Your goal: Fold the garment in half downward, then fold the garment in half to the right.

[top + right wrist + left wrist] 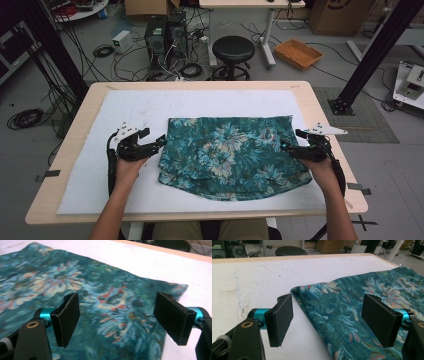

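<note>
1. Between the two grippers lies the folded floral cloth (232,156), flat on the white mat (95,185) that covers the tabletop (72,131), its long axis running straight from one hand to the other.

2. Left gripper (154,142) sits just off the cloth's left edge, jaws spread wide with nothing in them. From its own camera the folded edge (312,307) runs up between the jaws, white mat under the near jaw and cloth under the far one.

3. Right gripper (290,146) mirrors it at the opposite end, jaws equally wide and empty. Its own view looks across the print with the cloth's far right corner (181,287) just beyond the outer jaw.

4. Neither hand is nearer: both sit level with the cloth's middle band, one at each short side, pointing inward at each other.

5. Nearest the person, the lower hem (220,192) bulges out in a curve and shows a second layer peeking from under the top one, so the fold looks uneven there.

6. My read: whichever edge gets picked next, each gripper only has to close in sideways, since the cloth's ends lie directly ahead of the open jaws.
</note>
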Demonstrator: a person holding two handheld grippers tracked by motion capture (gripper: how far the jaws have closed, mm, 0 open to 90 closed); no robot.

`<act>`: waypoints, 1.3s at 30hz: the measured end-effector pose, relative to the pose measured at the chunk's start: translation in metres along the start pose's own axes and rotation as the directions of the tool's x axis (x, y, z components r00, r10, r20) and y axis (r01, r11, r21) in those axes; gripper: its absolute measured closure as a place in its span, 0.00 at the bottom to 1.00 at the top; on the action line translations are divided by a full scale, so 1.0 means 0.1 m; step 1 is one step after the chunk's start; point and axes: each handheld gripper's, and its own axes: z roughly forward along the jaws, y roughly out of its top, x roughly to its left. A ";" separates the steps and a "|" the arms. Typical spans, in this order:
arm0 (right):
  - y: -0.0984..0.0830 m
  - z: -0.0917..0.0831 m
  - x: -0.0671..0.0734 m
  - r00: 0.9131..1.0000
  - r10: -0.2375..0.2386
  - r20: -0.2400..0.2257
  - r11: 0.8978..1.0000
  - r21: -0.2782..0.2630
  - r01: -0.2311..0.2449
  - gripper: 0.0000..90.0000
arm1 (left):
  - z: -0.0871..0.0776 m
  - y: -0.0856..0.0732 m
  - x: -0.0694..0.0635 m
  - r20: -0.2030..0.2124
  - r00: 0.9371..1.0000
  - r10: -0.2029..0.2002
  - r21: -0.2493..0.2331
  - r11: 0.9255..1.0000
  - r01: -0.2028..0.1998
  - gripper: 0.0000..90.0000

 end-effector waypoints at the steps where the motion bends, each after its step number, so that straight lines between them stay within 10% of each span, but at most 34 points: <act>1: 0.00 -0.01 0.02 1.000 -0.007 -0.010 1.000 -0.001 0.007 0.24 | -0.03 0.00 -0.01 0.007 1.000 0.004 -0.002 1.000 -0.004 0.28; 16: 0.04 -0.02 0.15 1.000 -0.012 -0.013 1.000 -0.014 0.011 0.24 | -0.17 -0.10 -0.01 0.034 0.999 0.020 -0.020 1.000 -0.020 0.28; 26: 0.06 0.04 0.24 0.999 -0.031 -0.018 0.999 -0.015 0.031 0.24 | -0.09 -0.16 -0.09 0.036 0.999 0.025 0.075 0.997 -0.027 0.28; 39: 0.10 0.10 0.33 0.998 -0.048 -0.043 0.999 -0.005 0.048 0.24 | 0.08 -0.30 -0.29 -0.112 0.993 0.047 0.295 0.955 -0.012 0.30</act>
